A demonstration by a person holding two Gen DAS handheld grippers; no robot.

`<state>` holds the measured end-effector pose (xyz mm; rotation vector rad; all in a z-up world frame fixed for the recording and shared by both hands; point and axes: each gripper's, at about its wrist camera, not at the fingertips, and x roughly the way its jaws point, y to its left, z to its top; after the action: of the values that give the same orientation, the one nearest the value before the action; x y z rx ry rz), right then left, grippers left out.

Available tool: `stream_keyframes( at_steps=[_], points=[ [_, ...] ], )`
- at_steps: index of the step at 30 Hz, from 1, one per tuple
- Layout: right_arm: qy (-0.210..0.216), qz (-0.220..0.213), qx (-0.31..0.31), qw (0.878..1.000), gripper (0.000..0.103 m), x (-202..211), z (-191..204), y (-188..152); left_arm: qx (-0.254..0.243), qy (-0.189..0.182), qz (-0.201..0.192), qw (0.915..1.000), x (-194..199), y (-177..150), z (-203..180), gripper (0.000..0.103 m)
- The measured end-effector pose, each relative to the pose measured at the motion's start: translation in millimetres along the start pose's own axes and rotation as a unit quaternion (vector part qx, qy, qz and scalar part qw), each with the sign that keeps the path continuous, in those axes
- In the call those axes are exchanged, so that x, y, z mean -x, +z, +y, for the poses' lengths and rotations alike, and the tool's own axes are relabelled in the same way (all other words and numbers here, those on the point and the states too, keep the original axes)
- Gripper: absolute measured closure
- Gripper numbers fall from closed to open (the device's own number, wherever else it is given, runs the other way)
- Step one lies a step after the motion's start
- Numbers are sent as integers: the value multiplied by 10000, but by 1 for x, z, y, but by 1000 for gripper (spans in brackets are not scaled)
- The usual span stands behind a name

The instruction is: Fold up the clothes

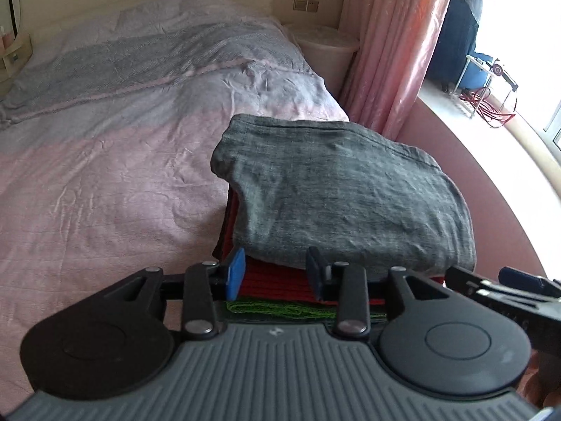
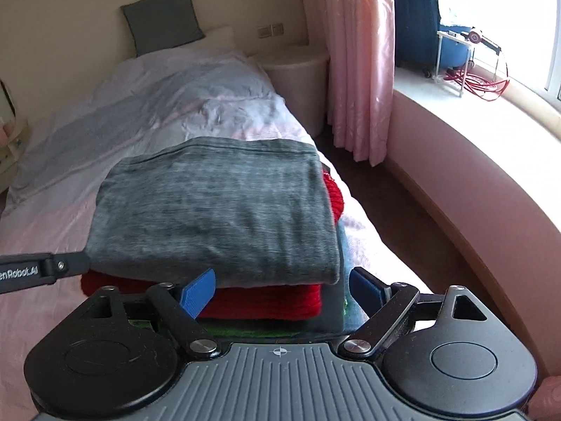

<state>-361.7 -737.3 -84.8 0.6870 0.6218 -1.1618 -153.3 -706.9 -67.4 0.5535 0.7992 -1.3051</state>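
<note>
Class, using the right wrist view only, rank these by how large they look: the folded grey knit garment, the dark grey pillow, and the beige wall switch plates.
1. Folded grey knit garment, though it lies nearest the camera.
2. Dark grey pillow.
3. Beige wall switch plates.

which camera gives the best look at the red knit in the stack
The right wrist view: the red knit shows along the front and right side under the grey garment. The left wrist view shows only a front strip.
</note>
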Motion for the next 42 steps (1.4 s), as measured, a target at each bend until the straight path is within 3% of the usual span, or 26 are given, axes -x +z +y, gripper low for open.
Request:
stream_keyframes(
  at_steps=[4,10,14,19,27,34,42],
  points=[
    [49,322,-105,9994,17,3,5,2,-177,157,64,9997,8,1,-8,64],
    [-42,479,-166,9987,12,10,5,-4,-438,354,105,9984,18,-3,-16,56],
    [-60,530,-202,9984,10,11,8,-7,-474,372,120,9981,22,-7,-15,55],
    [-71,588,-266,9979,8,13,8,-11,-566,401,98,9975,24,-11,-16,44],
    [-132,570,-283,9979,4,19,8,-13,-738,424,52,9964,27,-14,-21,44],
    [-158,565,-274,9979,4,21,10,-11,-802,479,-44,9956,27,-16,-21,34],
    [-97,592,-245,9979,3,17,19,-9,-680,499,55,9964,20,-18,-13,33]
  ],
)
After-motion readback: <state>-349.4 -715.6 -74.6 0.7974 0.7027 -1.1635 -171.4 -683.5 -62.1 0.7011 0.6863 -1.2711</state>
